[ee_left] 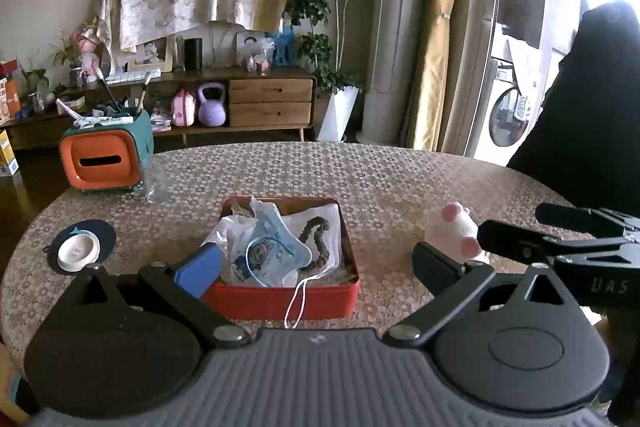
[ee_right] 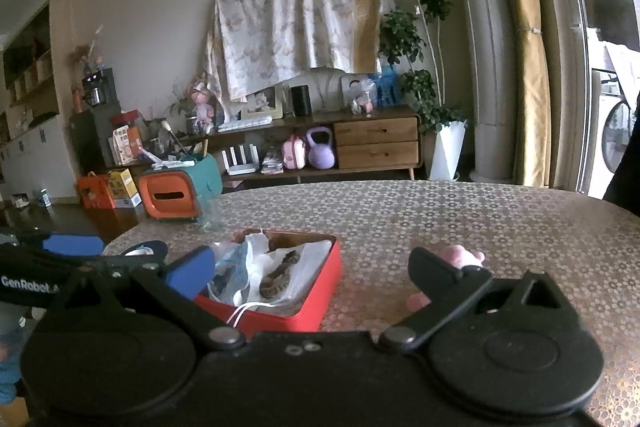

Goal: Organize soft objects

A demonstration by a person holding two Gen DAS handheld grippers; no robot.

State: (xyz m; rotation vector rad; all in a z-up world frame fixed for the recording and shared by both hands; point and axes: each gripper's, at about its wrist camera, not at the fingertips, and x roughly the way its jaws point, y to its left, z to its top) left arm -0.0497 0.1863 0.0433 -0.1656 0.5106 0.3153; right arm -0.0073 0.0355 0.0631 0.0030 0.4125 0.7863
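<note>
An open red tin box (ee_left: 280,301) sits on the patterned table (ee_left: 400,179). It holds a blue printed face mask (ee_left: 272,255), white cloth and a brown braided hair tie (ee_left: 320,239); a white mask strap hangs over the front wall. My left gripper (ee_left: 316,267) is open, straddling the box's near edge, nothing between its fingers. A pink and white plush toy (ee_left: 456,231) lies on the table to the right of the box. In the right wrist view my right gripper (ee_right: 312,271) is open above the box (ee_right: 320,291), with the plush toy (ee_right: 460,257) just behind its right finger.
An orange and teal tissue holder (ee_left: 104,163) stands at the table's far left, a clear glass (ee_left: 156,183) beside it. A dark coaster with a white lid (ee_left: 80,247) lies near the left edge. A person in dark clothing (ee_left: 592,107) stands at the right.
</note>
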